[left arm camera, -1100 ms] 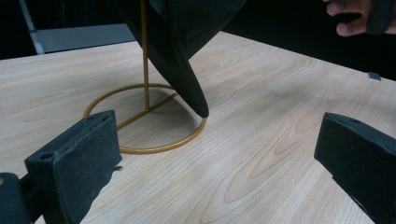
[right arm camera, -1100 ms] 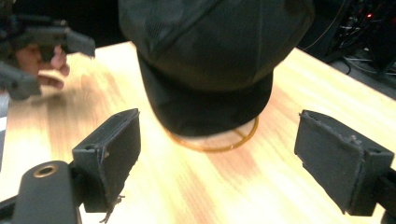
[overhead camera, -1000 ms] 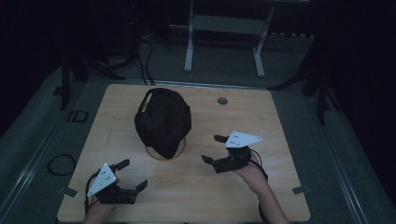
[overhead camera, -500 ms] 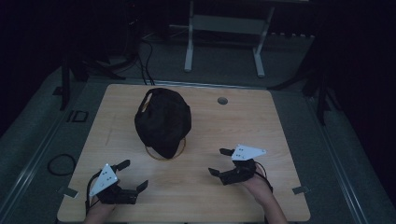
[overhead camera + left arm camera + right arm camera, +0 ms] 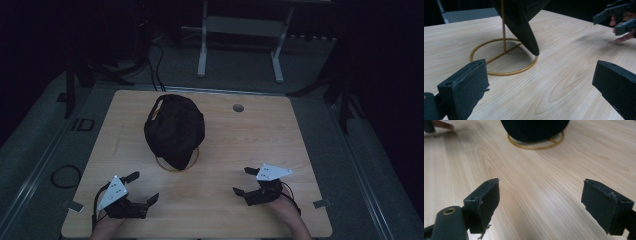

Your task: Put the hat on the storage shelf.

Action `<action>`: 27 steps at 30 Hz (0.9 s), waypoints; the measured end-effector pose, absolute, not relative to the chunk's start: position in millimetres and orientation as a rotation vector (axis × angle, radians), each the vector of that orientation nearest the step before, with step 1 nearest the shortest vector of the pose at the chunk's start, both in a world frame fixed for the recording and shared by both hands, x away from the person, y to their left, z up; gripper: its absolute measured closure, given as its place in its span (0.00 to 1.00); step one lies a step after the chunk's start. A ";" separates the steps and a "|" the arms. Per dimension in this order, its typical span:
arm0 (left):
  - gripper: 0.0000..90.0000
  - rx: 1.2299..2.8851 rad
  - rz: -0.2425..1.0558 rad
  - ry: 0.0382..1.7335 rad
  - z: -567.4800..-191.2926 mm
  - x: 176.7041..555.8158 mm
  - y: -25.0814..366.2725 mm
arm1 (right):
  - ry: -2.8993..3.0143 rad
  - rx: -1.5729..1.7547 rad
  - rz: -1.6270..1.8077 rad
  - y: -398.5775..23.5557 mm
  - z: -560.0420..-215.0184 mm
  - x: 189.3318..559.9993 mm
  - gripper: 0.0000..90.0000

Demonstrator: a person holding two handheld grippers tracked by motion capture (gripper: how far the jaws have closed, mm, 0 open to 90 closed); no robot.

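Black fabric cap [image 5: 174,129] hangs on a thin gold wire stand w/ ring base [image 5: 177,163], centre-left of the pale wood table [image 5: 240,145], far from both tongs. Left gripper [image 5: 141,186] at near-left edge, jaws wide apart, empty; right gripper [image 5: 245,180] near-right, also spread, empty. Cap lies far-right of left gripper, slightly nearer it. Cap's long axis runs near-far, brim tip [image 5: 534,48] pointing down toward ring; crown rounded, matte.

Left gripper [image 5: 142,187] and right gripper [image 5: 243,181] sit low near the person, well apart, both with jaws spread wide.
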State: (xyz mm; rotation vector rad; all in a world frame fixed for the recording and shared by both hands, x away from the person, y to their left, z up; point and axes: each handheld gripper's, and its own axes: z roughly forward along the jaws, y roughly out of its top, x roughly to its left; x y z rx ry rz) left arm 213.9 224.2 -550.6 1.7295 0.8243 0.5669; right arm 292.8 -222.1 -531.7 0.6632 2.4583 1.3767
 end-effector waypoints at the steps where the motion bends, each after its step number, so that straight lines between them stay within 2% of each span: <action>1: 0.01 1.733 0.565 0.825 -550.8 214.1 224.6 | 2.454 0.679 1.370 -226.0 -534.1 292.0 0.17; 20: 0.01 1.728 0.545 0.839 -553.4 215.0 226.2 | 2.364 0.821 1.274 -277.3 -543.6 288.4 0.17; 27: 0.01 1.726 0.541 0.839 -553.6 214.7 226.6 | 2.359 0.829 1.268 -279.1 -545.1 289.3 0.17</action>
